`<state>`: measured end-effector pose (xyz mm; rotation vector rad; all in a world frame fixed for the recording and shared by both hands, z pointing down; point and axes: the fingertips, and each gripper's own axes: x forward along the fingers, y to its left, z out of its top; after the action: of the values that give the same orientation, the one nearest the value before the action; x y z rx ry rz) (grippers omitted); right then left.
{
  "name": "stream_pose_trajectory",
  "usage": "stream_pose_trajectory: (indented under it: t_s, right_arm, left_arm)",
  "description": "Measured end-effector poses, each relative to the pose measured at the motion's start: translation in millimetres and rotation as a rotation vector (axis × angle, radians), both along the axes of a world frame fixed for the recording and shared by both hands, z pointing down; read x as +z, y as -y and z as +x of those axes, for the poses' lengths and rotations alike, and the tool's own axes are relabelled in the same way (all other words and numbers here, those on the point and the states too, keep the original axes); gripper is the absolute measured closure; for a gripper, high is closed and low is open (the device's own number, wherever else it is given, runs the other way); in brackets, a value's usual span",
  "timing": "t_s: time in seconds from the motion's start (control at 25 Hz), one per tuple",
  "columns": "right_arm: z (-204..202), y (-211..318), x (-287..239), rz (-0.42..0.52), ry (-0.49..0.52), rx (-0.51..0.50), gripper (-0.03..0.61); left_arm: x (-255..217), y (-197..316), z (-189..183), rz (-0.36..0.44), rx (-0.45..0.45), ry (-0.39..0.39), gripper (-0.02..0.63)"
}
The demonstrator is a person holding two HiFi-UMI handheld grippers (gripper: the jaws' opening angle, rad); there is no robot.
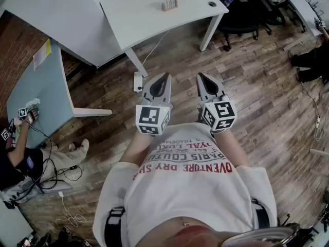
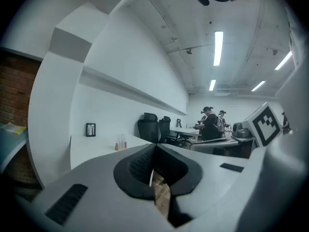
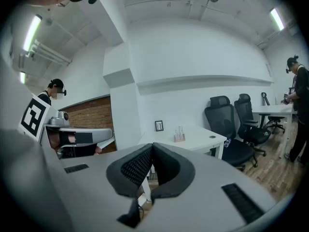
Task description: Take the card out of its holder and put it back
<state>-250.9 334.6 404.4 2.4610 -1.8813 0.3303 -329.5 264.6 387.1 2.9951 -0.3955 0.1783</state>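
Your left gripper (image 1: 163, 81) and right gripper (image 1: 203, 81) are both clenched on nothing, near your chest. The small holder (image 1: 169, 4), probably the card's, stands well apart on the white table (image 1: 144, 14). If you arrive there with jaws closed, you may knock it over.

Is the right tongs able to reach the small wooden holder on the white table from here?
Probably not yet. The right tongs, shut and empty, is near the person's chest over wooden floor; the small wooden holder stands far off on the white table. Nothing blocks the way.
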Motion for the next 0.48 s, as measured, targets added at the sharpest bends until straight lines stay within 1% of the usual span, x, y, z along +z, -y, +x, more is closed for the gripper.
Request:
stream_pose_trajectory:
  t_s: [0.12, 0.48]
  right_arm:
    - [-0.7, 1.7, 0.9, -0.001, 0.002, -0.001, 0.554]
    - [4.0, 2.4, 7.5, -0.011, 0.018, 0.019, 0.554]
  left_arm:
    - [2.5, 2.6, 0.0, 0.003, 0.009, 0.015, 0.589]
    - [6.3, 4.8, 5.7, 0.009, 0.022, 0.024, 0.589]
